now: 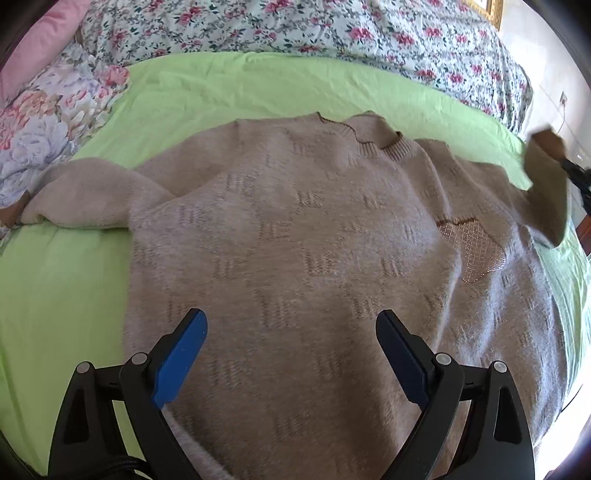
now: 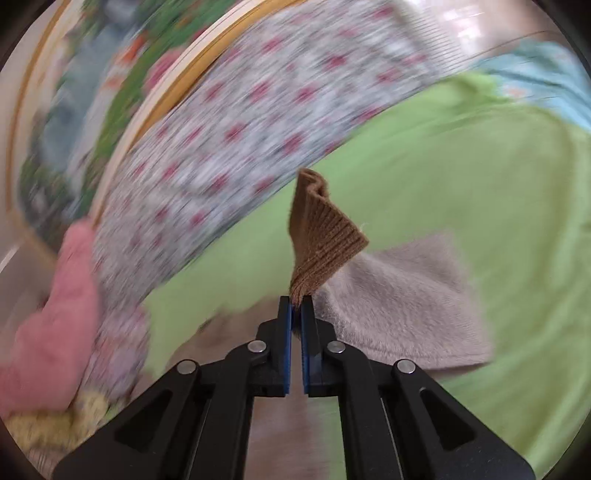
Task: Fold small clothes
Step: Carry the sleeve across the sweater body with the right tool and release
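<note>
A beige knitted sweater [image 1: 295, 236] lies flat, front up, on a green sheet [image 1: 66, 288], its collar at the far side. Its left sleeve [image 1: 85, 199] lies spread out to the left. My left gripper [image 1: 291, 332] is open and empty, hovering over the sweater's lower body. My right gripper [image 2: 296, 306] is shut on the brown ribbed cuff [image 2: 319, 236] of the right sleeve [image 2: 399, 302] and holds it lifted off the bed. The lifted sleeve also shows at the right edge of the left wrist view [image 1: 546, 184]. The right wrist view is blurred by motion.
A flowered bedspread [image 1: 332, 33] covers the far side of the bed. A flowered pillow [image 1: 48, 122] and a pink pillow [image 1: 40, 40] lie at the far left. A gold-framed picture [image 2: 110, 103] shows beyond the bed in the right wrist view.
</note>
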`<state>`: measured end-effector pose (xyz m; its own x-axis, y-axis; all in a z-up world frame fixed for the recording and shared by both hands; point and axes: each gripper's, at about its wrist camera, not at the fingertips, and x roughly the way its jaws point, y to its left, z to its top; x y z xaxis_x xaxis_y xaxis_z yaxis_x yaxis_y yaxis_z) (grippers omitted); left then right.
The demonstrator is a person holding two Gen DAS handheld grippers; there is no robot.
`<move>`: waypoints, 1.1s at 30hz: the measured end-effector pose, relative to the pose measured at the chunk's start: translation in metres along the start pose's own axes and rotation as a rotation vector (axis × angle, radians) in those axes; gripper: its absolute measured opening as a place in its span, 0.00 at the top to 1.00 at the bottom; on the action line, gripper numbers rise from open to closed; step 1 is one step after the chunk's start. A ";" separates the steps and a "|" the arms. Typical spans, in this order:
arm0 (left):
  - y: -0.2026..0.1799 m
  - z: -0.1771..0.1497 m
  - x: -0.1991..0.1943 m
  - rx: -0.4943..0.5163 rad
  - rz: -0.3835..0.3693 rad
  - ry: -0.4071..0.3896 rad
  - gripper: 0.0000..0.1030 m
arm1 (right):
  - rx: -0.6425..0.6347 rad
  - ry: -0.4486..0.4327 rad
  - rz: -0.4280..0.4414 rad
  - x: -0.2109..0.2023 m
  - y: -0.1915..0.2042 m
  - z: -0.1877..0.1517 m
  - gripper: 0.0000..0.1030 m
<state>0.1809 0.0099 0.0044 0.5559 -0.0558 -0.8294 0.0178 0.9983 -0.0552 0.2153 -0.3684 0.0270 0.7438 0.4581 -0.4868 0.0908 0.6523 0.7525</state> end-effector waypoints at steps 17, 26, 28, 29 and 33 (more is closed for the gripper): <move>0.040 0.006 -0.010 -0.070 -0.149 -0.012 0.09 | -0.092 0.475 0.291 0.205 0.163 -0.140 0.95; 0.038 0.033 0.029 -0.124 -0.211 0.052 0.09 | -0.026 0.586 0.283 0.230 0.158 -0.160 0.90; 0.037 0.041 0.045 -0.142 -0.236 0.085 0.09 | 0.006 0.550 0.312 0.215 0.150 -0.154 0.88; 0.035 0.045 0.052 -0.156 -0.240 0.101 0.09 | 0.025 0.515 0.327 0.201 0.143 -0.149 0.88; 0.030 0.069 0.069 -0.192 -0.246 0.108 0.08 | 0.068 0.400 0.325 0.154 0.117 -0.131 0.85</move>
<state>0.2768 0.0373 -0.0164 0.4632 -0.3062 -0.8317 -0.0219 0.9342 -0.3562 0.2536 -0.1426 -0.0176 0.4302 0.8345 -0.3444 -0.0502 0.4030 0.9138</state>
